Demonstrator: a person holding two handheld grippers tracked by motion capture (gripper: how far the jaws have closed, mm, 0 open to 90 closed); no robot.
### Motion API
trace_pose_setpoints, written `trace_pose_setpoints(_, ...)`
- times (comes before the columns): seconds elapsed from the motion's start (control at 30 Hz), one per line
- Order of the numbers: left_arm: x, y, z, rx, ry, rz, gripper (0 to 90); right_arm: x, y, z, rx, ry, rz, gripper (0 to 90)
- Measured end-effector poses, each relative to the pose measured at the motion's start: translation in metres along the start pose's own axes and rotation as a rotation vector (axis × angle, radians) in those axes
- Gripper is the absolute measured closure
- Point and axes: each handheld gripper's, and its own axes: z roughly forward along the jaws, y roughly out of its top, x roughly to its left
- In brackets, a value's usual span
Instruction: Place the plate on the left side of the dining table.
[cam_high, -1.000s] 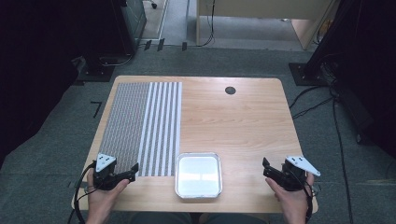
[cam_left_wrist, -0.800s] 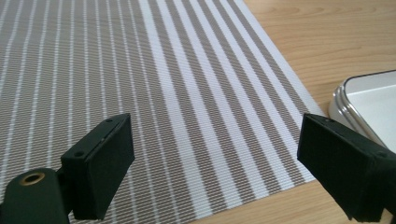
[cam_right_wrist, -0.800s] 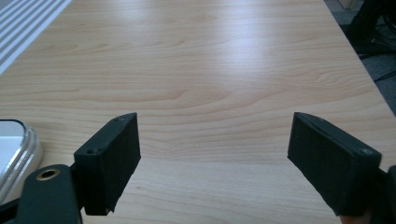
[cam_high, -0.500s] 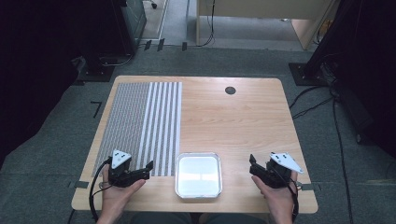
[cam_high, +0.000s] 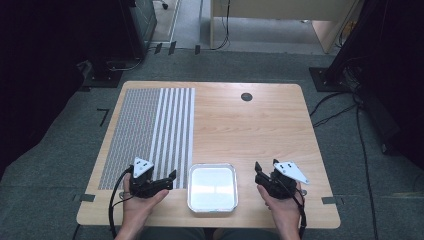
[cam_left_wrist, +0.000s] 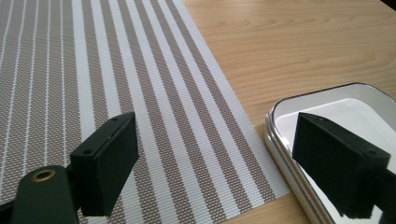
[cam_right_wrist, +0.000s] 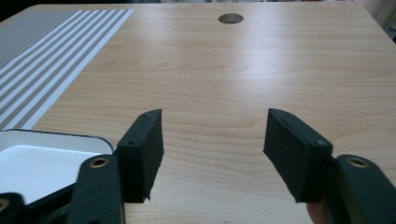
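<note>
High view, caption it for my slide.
Two hand-held grippers, left and right, flank an empty white tray beside a striped mat.

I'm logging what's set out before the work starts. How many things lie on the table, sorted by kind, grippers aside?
White tray: 1
Striped placemat: 1
Total: 2, both on the wooden table; the tray holds nothing and nothing lies on the placemat.
</note>
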Motion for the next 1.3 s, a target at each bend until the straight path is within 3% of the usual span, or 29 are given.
trace_pose_setpoints(0.23,-0.013,0.000,0.006,-0.006,-0.013,-0.008,17.6,0.012,-0.001,0.004,-0.001,0.048,0.027,50.9)
trace_pose_setpoints(0.4,-0.024,-0.002,0.011,-0.012,-0.034,-0.018,26.0,0.024,-0.003,0.008,0.006,0.074,0.009,56.0)
trace_pose_setpoints(0.53,-0.032,-0.006,0.015,-0.009,-0.045,-0.028,35.0,0.032,-0.005,0.011,0.022,0.103,0.024,58.8)
trace_pose_setpoints(0.77,-0.046,-0.015,0.022,0.024,-0.060,0.012,45.8,0.042,-0.012,0.017,0.037,0.158,0.061,65.4)
trace_pose_setpoints(0.87,-0.048,-0.016,0.023,0.035,-0.088,0.012,57.3,0.046,-0.017,0.018,0.036,0.164,0.056,65.7)
trace_pose_setpoints(1.0,-0.048,-0.019,0.023,0.034,-0.083,0.020,63.9,0.050,-0.022,0.021,0.055,0.184,0.064,69.2)
trace_pose_setpoints(1.3,-0.055,-0.025,0.025,0.064,-0.104,0.045,70.5,0.052,-0.031,0.024,0.111,0.207,0.111,74.2)
